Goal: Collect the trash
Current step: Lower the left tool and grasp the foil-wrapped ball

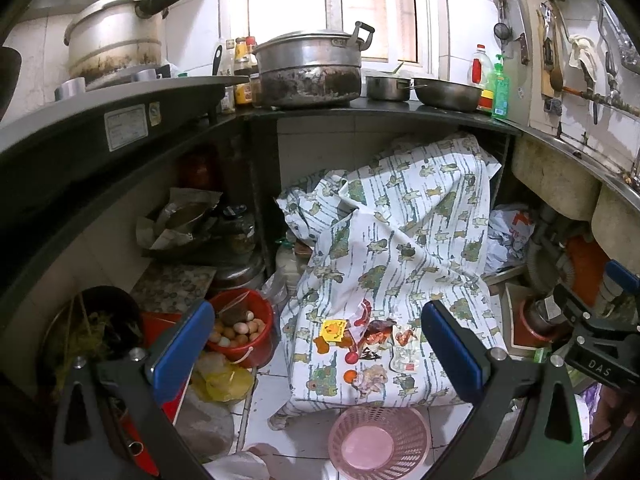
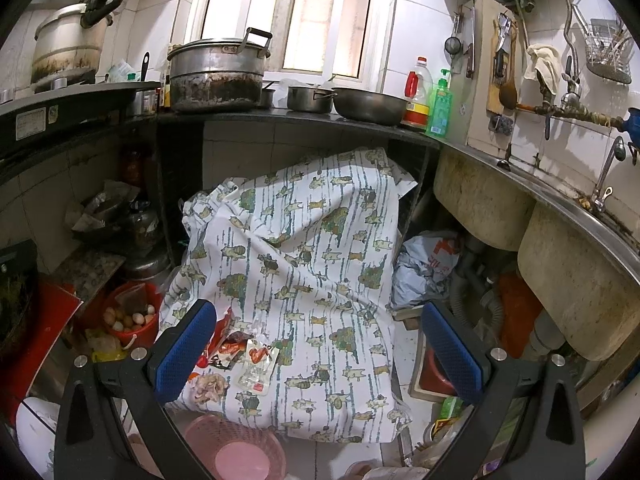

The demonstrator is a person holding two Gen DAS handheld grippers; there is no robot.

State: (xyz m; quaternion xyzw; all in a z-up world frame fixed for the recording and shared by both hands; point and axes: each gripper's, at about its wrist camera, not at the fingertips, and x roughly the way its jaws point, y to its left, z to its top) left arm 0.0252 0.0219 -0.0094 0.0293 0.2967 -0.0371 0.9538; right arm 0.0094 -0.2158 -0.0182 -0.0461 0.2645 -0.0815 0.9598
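Snack wrappers [image 1: 376,340] lie on the patterned cloth [image 1: 400,240], straight ahead between the left tongs [image 1: 320,344], jaws apart and empty. The right tongs [image 2: 318,344], also apart, have them beside the left finger [image 2: 184,348]; left looks nearer. The pink basket [image 1: 378,436] sits below.

White glazed wall tiles [image 2: 416,20] surround a bright frosted window [image 2: 320,16]. A dark stone counter [image 2: 280,120] curves above the pale tiled floor [image 1: 272,396].
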